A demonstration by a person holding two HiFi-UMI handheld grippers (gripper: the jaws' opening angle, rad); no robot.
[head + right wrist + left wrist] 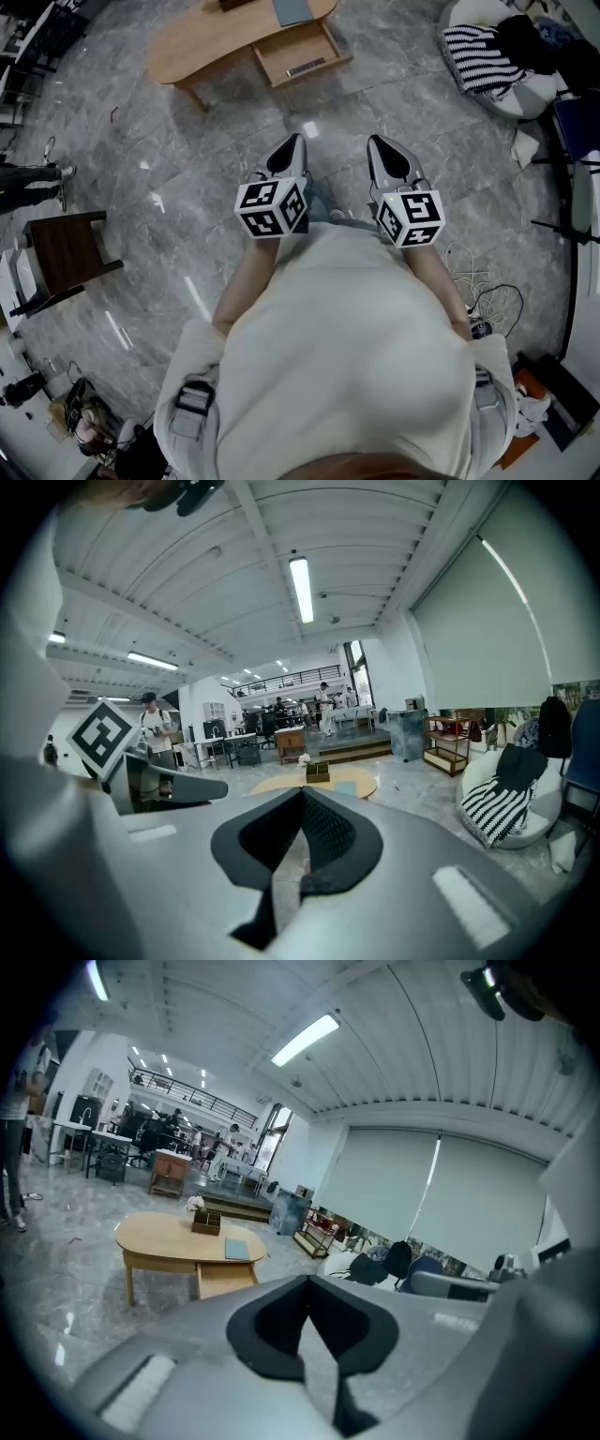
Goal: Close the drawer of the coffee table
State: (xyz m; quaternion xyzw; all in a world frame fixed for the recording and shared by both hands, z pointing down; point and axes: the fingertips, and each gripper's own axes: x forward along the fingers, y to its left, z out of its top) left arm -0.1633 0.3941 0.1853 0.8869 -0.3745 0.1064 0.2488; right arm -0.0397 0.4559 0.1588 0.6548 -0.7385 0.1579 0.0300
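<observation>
The oval wooden coffee table (211, 37) stands on the grey marble floor at the top of the head view, well ahead of me. Its drawer (302, 54) is pulled out toward me, with a dark flat thing lying inside. My left gripper (289, 156) and right gripper (384, 156) are held side by side in front of my body, both shut and empty, far short of the table. The left gripper view shows the table (173, 1237) and open drawer (225, 1281) in the distance. In the right gripper view the table (319, 782) peeks above the shut jaws.
A blue book (292, 11) and a small box lie on the tabletop. A white beanbag with striped and dark clothes (502, 58) sits at the upper right. A dark wooden stool (67, 251) stands at the left. Cables (483, 295) trail on the floor at the right.
</observation>
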